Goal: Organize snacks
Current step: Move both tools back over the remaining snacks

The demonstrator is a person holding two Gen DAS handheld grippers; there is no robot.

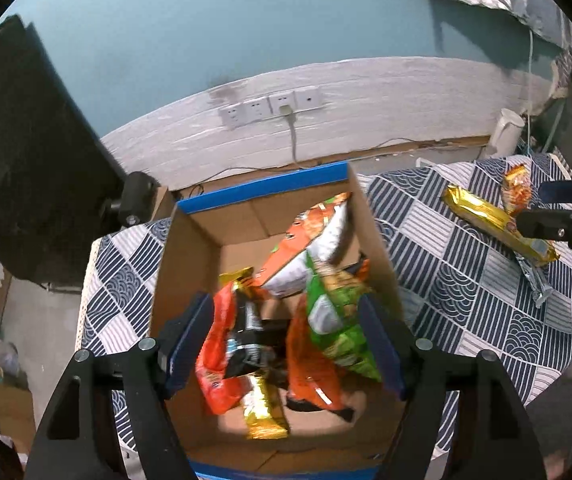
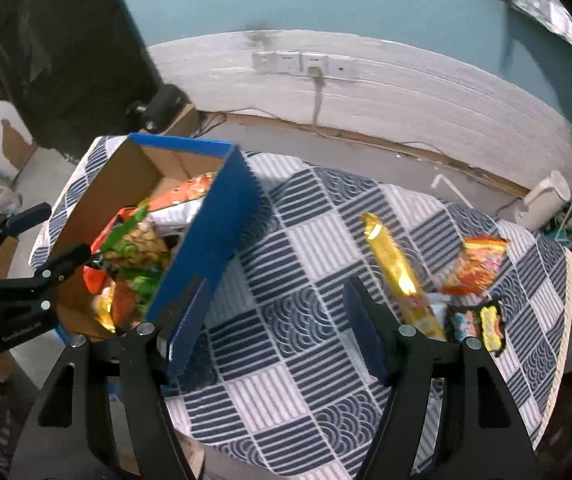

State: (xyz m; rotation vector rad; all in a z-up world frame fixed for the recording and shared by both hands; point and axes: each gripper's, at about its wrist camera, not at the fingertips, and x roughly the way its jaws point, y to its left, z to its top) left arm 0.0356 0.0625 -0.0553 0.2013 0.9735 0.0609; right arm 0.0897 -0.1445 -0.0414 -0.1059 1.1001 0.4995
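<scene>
We're hovering the left gripper [image 1: 286, 336] spread wide and empty over the box [image 1: 190, 248], right gripper [image 2: 278, 320] also loose over the cloth [image 2: 286, 384]. We're worrying the gold bar [image 2: 396, 272] slips sideways, since that shiny wrapper looks slick.

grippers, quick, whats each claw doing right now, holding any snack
Left claw: open, empty, above the snacks in the cardboard box.
Right claw: open, empty, over the patterned cloth.

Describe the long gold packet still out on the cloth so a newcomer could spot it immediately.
Start at the blue-edged cardboard box on the checked tablecloth. To its right lie loose snacks; the long gold packet is nearest the box. Unlike the orange bag beside it, it is slim, shiny and bar-shaped.
</scene>
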